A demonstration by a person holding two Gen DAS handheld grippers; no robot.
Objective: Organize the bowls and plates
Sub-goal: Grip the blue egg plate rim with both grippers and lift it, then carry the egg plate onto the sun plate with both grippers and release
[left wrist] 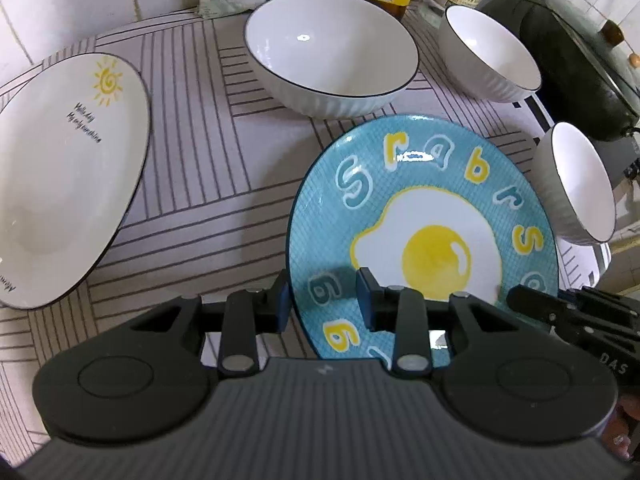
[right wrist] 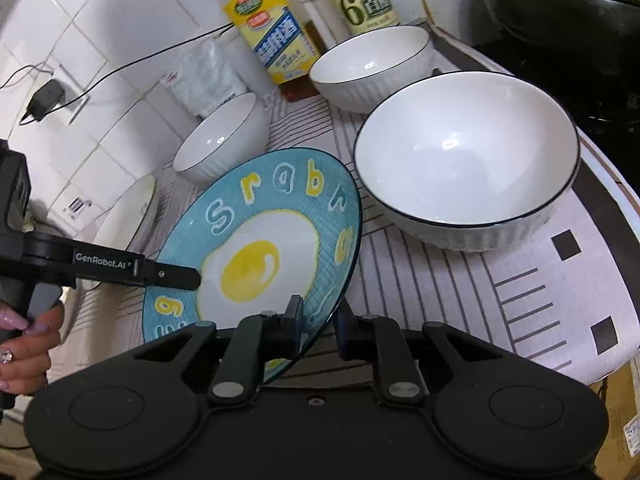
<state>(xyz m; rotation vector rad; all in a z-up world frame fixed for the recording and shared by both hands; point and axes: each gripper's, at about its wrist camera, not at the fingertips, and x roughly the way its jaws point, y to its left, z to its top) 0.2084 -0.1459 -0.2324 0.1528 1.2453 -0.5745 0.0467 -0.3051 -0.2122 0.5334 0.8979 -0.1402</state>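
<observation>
Two pairs of tongs bracket one dish, and you have five pieces of glazed crockery to sort on the striped desk [left wrist: 224,184]. Farthest left lies the white sun plate [left wrist: 68,184], flat and untouched, with a large white bowl [left wrist: 332,56] behind the middle. Your left tongs [left wrist: 324,304] stand spread, one blue pad outside the near-left rim of the blue egg plate [left wrist: 424,236] and the other over its face; neither pad looks pressed on the glaze, so treat the plate as not yet held there. The plate sits tilted up toward you between the two tools, near the desk's front. Your right tongs [right wrist: 318,324] straddle its near-right rim, also with a visible gap, one pad inside and one outside; whether either touches, you cannot tell. To the right stand two smaller white bowls [left wrist: 490,54], one upright by the dark pan [left wrist: 580,72] and one [left wrist: 576,184] just beside the plate's right edge. Expect the plate to be stiff, fairly heavy, slick and breakable: pinch deep across the raised rim, not at its very lip, and keep it clear of that neighbouring bowl when you lift, since ceramic on ceramic chips easily.
</observation>
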